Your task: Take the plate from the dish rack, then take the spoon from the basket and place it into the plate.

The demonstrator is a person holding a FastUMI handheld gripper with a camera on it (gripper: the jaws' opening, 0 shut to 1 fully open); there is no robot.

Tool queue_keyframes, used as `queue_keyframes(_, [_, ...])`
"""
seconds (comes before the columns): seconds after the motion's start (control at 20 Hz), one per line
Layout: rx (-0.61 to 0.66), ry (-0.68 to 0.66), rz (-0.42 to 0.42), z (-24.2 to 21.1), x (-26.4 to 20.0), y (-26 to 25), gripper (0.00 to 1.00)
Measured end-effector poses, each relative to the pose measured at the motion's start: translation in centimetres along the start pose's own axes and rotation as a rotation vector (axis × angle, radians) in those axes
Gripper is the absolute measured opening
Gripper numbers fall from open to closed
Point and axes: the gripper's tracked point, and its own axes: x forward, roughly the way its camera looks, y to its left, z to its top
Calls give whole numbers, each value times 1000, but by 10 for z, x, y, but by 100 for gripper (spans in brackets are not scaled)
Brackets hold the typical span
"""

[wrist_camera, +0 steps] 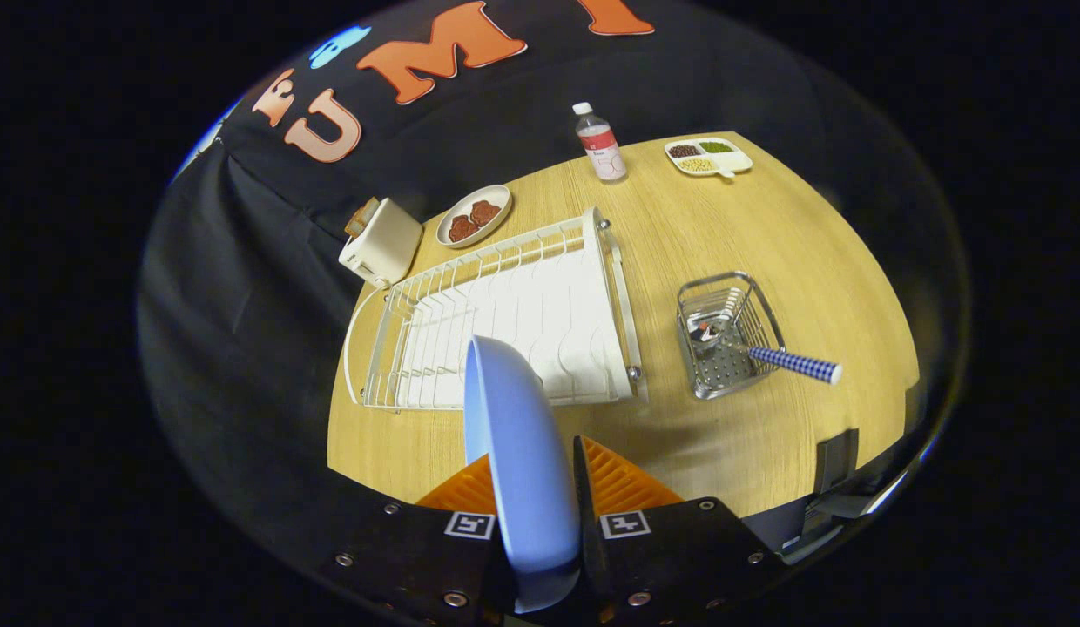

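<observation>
the gripper (533,475) squeezes the blue plate (516,435) on edge between both fingers, above the white dish rack (505,318). the spoon (771,353) lies in the wire basket (727,344).

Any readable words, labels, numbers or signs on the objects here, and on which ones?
None can be read.
Bottle: the label's print is too small and blurred.
Gripper, shut on the blue plate: two square black-and-white markers, patterns not text.
Toaster, dish rack, spoon: no print seen.

A toaster (381,242), a bottle (599,144), a cookie dish (474,216) and a divided tray (708,158) sit on the table (766,235).
</observation>
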Motion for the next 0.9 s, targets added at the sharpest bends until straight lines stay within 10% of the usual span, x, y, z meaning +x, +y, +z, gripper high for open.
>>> queue_keyframes(0.9, [209, 25, 109, -75, 85, -42, 33])
